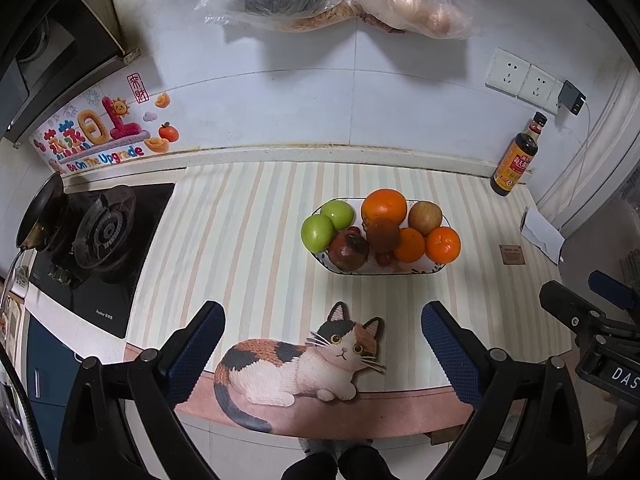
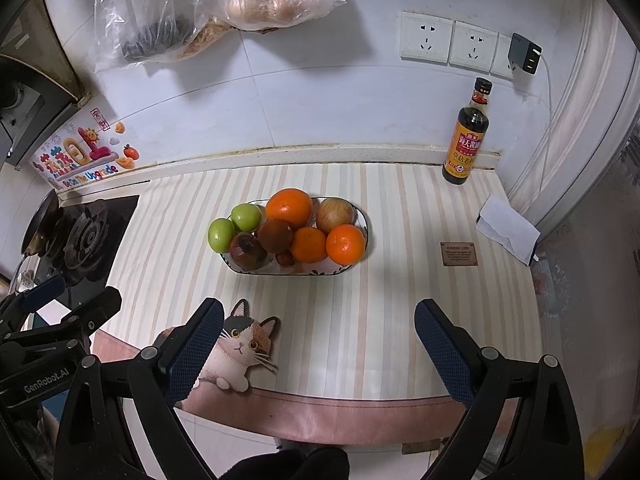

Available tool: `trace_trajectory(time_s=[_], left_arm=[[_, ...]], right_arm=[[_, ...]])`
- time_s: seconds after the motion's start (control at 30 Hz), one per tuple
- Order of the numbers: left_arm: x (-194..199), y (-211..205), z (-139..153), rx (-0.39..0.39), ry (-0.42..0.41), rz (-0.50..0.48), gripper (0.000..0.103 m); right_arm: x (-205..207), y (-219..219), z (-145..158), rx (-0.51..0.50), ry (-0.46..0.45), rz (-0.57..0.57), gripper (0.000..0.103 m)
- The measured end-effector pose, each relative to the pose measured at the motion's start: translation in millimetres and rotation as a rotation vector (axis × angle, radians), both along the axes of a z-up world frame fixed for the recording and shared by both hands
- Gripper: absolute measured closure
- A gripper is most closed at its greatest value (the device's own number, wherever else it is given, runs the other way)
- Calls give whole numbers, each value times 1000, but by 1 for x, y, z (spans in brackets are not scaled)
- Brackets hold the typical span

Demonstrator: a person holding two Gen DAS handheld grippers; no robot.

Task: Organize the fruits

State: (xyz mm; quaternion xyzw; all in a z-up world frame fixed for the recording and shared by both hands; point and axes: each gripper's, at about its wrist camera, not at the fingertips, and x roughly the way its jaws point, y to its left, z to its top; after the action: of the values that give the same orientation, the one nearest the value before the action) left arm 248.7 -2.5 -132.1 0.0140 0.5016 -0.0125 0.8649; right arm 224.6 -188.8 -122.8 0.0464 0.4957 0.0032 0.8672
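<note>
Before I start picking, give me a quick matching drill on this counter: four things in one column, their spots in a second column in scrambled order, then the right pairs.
Things:
1. green apples
2. soy sauce bottle
3. gas burner
4. white paper packet

Places:
A. upright at the back right, against the wall
B. far left of the counter, beside the striped mat
C. left end of the fruit bowl
D. lying on the right edge of the mat, near the corner

Pairs: 1-C, 2-A, 3-B, 4-D
</note>
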Motion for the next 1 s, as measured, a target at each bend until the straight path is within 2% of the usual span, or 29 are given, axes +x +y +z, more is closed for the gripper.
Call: trace_trajectory(time_s=[1.0], left_arm=[[-11, -1, 3, -12, -10, 3, 2]], right_arm=[[-6, -5, 0, -4, 5, 11, 5]])
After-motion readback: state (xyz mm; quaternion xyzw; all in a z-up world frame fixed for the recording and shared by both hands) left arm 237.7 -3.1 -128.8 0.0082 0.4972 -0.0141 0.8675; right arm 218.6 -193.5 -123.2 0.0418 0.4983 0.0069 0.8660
